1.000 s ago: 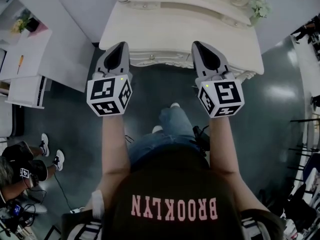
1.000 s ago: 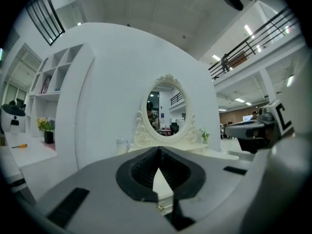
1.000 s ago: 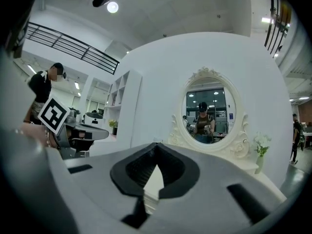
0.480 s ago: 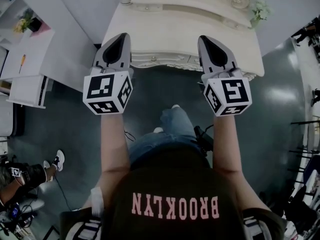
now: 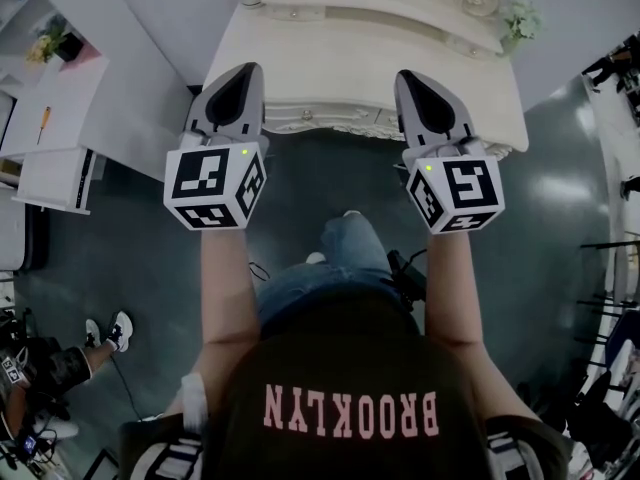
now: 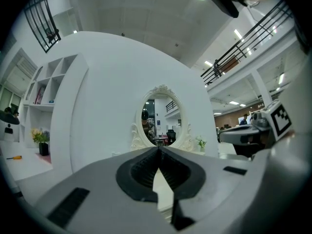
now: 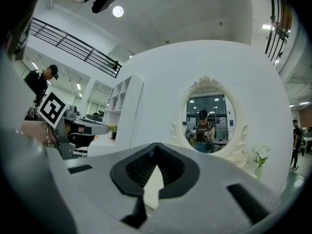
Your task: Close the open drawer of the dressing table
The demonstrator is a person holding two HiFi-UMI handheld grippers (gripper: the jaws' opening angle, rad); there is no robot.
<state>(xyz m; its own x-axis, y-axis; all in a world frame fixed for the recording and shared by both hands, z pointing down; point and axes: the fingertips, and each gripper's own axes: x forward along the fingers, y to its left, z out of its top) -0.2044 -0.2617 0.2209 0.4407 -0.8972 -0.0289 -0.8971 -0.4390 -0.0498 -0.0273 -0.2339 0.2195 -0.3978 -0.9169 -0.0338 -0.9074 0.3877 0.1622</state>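
The cream dressing table (image 5: 300,43) stands ahead of me. Its carved front edge (image 5: 330,120) runs between my two grippers, and I cannot tell a drawer apart from it from above. My left gripper (image 5: 241,69) hovers over the table's front left part, shut and empty. My right gripper (image 5: 409,74) hovers over the front right part, also shut and empty. In the left gripper view the left gripper (image 6: 158,147) points level at the oval mirror (image 6: 159,117). In the right gripper view the right gripper (image 7: 156,144) has the mirror (image 7: 210,125) off to its right.
A small potted plant (image 5: 520,16) sits at the table's back right corner. White shelving and a low desk (image 5: 55,118) stand to the left. A seated person's legs (image 5: 70,353) show at lower left. Racks (image 5: 615,268) line the right side. My own knees are under the table's front.
Both grippers have risen a little and sit slightly further over the table's front edge. The person at lower left has drawn their legs back.
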